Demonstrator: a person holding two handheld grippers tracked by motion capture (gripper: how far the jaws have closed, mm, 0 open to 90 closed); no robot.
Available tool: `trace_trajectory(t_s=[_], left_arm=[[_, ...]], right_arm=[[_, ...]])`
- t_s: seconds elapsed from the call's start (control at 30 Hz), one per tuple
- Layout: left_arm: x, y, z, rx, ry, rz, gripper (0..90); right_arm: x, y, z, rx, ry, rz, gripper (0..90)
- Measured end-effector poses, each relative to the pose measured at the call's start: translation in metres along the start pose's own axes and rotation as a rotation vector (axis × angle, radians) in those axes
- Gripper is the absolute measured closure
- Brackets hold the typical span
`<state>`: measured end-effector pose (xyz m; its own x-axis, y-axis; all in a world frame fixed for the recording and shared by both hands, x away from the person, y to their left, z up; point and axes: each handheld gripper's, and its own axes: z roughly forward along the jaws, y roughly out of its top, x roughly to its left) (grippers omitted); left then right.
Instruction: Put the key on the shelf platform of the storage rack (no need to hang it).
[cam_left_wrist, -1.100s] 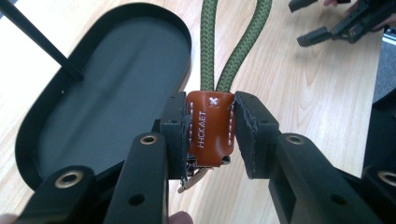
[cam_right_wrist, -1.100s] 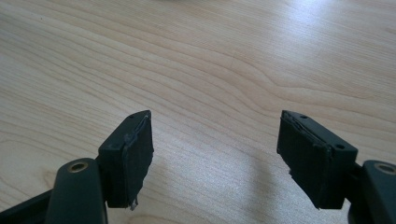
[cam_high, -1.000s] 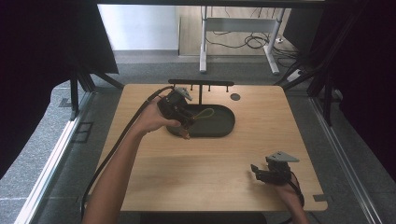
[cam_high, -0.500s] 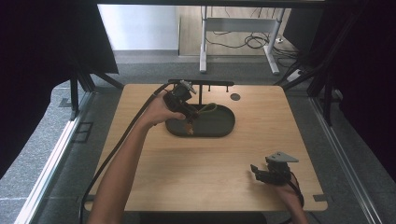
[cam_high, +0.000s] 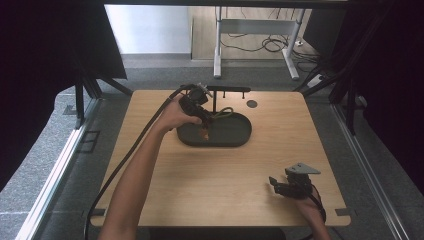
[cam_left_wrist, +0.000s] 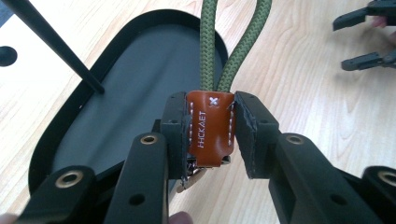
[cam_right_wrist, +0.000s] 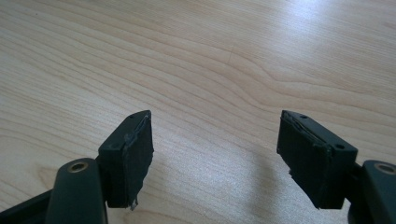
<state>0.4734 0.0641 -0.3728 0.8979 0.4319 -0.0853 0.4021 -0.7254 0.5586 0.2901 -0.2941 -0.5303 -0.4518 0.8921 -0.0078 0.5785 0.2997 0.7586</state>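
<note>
A: What does the left gripper have?
B: Its jaws press the brown leather tag of a green cord loop, above the dark oval tray.
A: And the right gripper?
B: Wide open and empty, well apart from the tray. It seems to hover low over the wooden table.

Counted on the table

One dark oval tray, one green cord loop with one brown leather tab, two grippers.
</note>
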Motion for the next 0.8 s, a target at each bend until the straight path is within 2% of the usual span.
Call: trace_trajectory(t_s=[0.27,0.47,0.8], left_arm=[[0.006,-0.001,0.016,0.017,0.023,-0.034,66.6],[0.008,-0.003,0.025,0.022,0.063,-0.044,66.6],[0.013,-0.011,0.039,0.060,0.085,-0.055,66.6]], right_arm=[[0.001,-0.001,0.001,0.006,0.004,-0.003,28.0],[0.001,-0.001,0.001,0.007,0.001,-0.005,28.0],[0.003,-0.002,0.004,0.022,0.004,-0.014,27.9]])
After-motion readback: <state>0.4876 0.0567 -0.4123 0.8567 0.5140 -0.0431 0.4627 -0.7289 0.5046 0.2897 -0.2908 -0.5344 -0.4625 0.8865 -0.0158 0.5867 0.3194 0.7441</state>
